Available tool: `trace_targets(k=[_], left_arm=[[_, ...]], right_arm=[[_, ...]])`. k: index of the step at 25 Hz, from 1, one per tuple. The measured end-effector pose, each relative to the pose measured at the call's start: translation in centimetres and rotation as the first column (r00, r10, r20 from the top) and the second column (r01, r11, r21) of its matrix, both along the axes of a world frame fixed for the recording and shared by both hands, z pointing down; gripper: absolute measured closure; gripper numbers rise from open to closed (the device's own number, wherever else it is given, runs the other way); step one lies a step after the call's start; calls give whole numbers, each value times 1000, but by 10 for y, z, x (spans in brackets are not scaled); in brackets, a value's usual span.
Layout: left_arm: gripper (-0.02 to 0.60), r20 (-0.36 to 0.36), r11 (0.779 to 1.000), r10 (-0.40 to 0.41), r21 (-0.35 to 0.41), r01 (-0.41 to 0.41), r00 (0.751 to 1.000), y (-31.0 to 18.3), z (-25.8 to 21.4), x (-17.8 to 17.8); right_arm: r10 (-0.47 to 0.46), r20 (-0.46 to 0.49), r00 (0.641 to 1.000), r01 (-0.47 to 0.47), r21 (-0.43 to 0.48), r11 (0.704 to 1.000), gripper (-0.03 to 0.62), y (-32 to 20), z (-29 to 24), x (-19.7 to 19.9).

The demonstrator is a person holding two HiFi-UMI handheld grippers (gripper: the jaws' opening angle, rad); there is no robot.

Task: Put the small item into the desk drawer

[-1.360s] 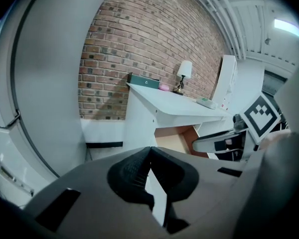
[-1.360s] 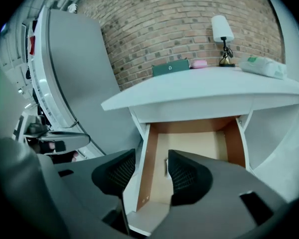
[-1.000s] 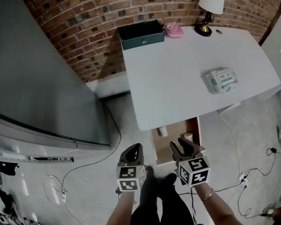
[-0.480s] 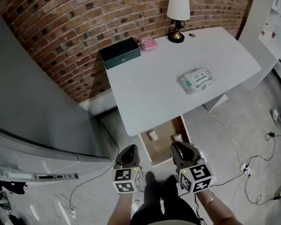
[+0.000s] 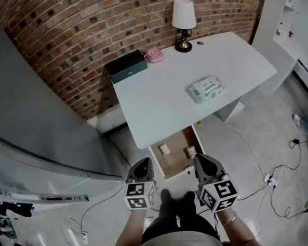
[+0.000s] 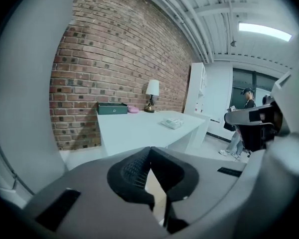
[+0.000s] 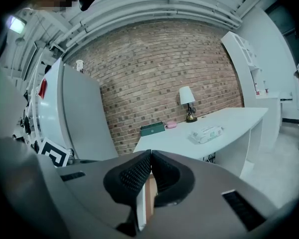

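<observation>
Two claws are held side by side at the bottom of the head view, both pointing toward the open drawer [image 5: 177,161]. The left claw [image 5: 142,163] is seen clenched: in the left gripper view its black pads are pressed together at the tips [image 6: 149,151] and nothing is caught between them. The right claw [image 5: 203,160] is clenched as well; its jaws have just been closing, and in the right gripper view the pads are shown meeting [image 7: 150,156] with nothing gripped. The drawer is pulled out from under the near edge of the counter [image 5: 159,106], just above the claws in the frame. A small white item [image 5: 165,148] is seen lying on the drawer's floor at its left side, and a second small piece [image 5: 190,150] is tucked against its right wall; what either one is cannot be made out. On the counter, a pack of wipes [image 5: 206,88] is laid right of centre. Along the far edge, by the brick wall [image 5: 66,29], a dark green box [image 5: 126,65], a pink object [image 5: 154,55] and a white-shaded lamp [image 5: 184,19] are lined up. Cables [image 5: 267,181] are strewn over the floor at lower right.
</observation>
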State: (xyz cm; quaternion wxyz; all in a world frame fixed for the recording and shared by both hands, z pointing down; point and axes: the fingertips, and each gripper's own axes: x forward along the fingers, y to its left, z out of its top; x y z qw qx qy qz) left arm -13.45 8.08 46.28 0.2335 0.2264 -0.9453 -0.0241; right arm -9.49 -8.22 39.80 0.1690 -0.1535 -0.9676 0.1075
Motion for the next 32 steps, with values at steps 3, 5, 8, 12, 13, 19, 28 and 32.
trace_targets(k=[3,5,8,12,13,19,28,32], left_arm=[[561,14,1000,23,2,-23,1000,-7,-10,7],[561,20,999,38,1,-38,999,-13,-15,11],[561,27,998,58,-1,-58,998,-21,-22,15],[561,35,997,76,-4,-76,996,-32,-29,19],[561,38,997,78,-4,-78,996,-34,-31,20],[561,54,996,85,-12,-85,995,-43,-39,21],[561,60,997,75,-18,-74,995,-60,-44,19],[561,58,998,61,-24,-60,996,-63,-44,17]], right_arm=[[18,16,1000,-18,0,1000,586,-9,-11,11],[31,21,999,-31,5,1000,588,-16,-17,17],[55,30,998,-55,4,998,588,-28,-25,25],[86,45,995,-86,-10,996,588,-43,-33,32],[93,47,995,-93,-15,996,588,-46,-34,34],[115,59,992,-115,-17,993,588,-60,-41,39],[128,76,989,-126,-29,992,588,-85,-47,37],[126,77,989,-124,-29,992,588,-93,-47,38]])
